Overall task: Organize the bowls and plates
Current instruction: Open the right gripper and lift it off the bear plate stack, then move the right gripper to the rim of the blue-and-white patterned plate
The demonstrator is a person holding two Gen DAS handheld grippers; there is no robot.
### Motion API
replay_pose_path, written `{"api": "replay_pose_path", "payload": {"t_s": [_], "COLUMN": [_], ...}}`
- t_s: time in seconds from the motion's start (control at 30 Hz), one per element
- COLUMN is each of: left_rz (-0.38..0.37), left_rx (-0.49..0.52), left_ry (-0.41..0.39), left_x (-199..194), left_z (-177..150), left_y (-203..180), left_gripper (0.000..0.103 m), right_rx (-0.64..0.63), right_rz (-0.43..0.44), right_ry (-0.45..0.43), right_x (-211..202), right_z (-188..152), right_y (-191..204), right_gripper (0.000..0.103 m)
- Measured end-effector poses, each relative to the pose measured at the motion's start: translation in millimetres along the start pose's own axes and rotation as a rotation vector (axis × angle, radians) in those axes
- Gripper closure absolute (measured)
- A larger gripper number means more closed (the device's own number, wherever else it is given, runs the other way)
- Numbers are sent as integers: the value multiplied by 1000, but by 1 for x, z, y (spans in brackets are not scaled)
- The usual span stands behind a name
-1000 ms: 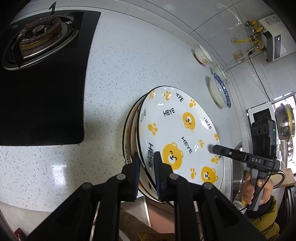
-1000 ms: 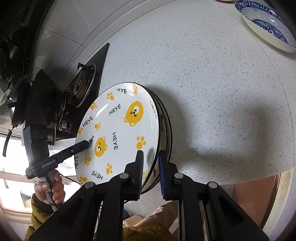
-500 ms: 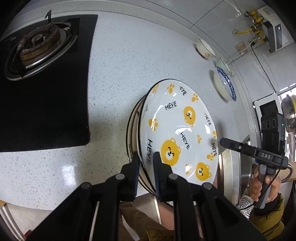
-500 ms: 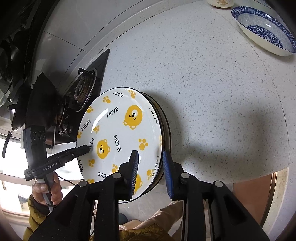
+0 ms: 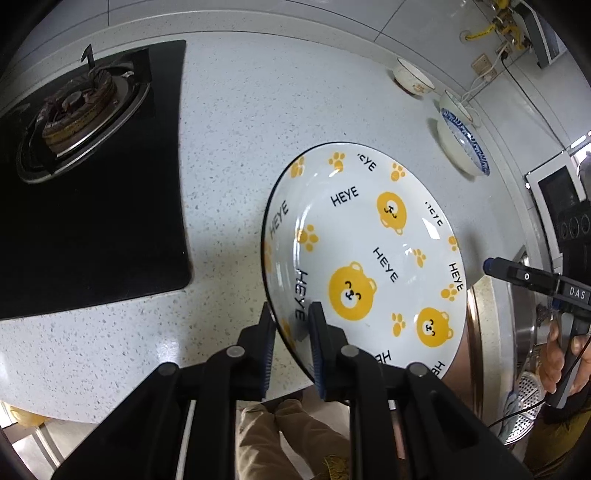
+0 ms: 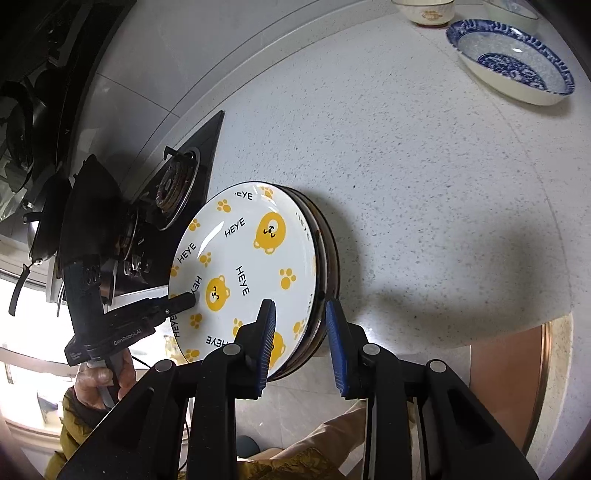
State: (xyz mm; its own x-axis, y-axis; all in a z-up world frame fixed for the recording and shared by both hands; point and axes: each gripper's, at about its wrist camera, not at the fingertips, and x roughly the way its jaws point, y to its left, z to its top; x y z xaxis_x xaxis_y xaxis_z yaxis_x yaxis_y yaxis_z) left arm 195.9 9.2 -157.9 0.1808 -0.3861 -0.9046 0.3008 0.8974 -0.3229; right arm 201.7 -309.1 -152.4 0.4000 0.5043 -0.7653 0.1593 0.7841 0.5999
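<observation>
A stack of white plates with yellow bears and "HEYE" lettering [image 5: 364, 254] is held above the speckled counter's front edge. My left gripper [image 5: 291, 325] is shut on the stack's near rim. My right gripper [image 6: 300, 325] is open, its blue pads astride the stack's rim [image 6: 321, 258] without pressing it. The stack also shows in the right wrist view [image 6: 251, 266]. A blue-patterned dish [image 6: 513, 62] and a small white bowl [image 6: 424, 11] sit far back on the counter; both also show in the left wrist view, the dish [image 5: 463, 147] and the bowl [image 5: 412, 77].
A black gas hob with a burner [image 5: 70, 114] lies left of the plates. A sink edge [image 5: 517, 321] is at the right. Dark pans [image 6: 40, 206] stand by the hob. The counter's front edge [image 6: 480, 328] runs just under the plates.
My right gripper has opened and let go of the plate stack's rim. My left gripper keeps its hold and the stack has tilted flatter toward the counter.
</observation>
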Motion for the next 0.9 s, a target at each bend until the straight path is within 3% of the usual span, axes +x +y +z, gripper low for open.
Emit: {"api": "replay_pose_path", "payload": {"t_s": [0.17, 0.37, 0.47, 0.53, 0.6, 0.7, 0.9], "left_rz": [-22, 13, 6, -13, -24, -69, -84], "left_rx": [-24, 69, 137, 194, 239, 258, 278], "left_ry": [-27, -168, -243, -286, -309, -309, -295], "left_x": [-12, -53, -74, -86, -92, -93, -75], "left_z": [-5, -11, -13, -14, -13, -7, 21], "left_y": [14, -2, -26, -44, -65, -90, -144], "left_gripper": [75, 74, 56, 36, 26, 25, 25], "right_rx": [1, -12, -8, 6, 13, 25, 56], "right_rz": [-34, -73, -86, -84, -89, -89, -72], "right_ry": [-54, -130, -178, -207, -226, -237, -220], "right_x": [-25, -60, -81, -95, -104, -115, -124], "right_z": [-6, -11, -12, -11, -9, -2, 28], "right_y": [-5, -10, -15, -21, -27, -45, -94], "right_gripper": [70, 65, 58, 56, 51, 48, 48]}}
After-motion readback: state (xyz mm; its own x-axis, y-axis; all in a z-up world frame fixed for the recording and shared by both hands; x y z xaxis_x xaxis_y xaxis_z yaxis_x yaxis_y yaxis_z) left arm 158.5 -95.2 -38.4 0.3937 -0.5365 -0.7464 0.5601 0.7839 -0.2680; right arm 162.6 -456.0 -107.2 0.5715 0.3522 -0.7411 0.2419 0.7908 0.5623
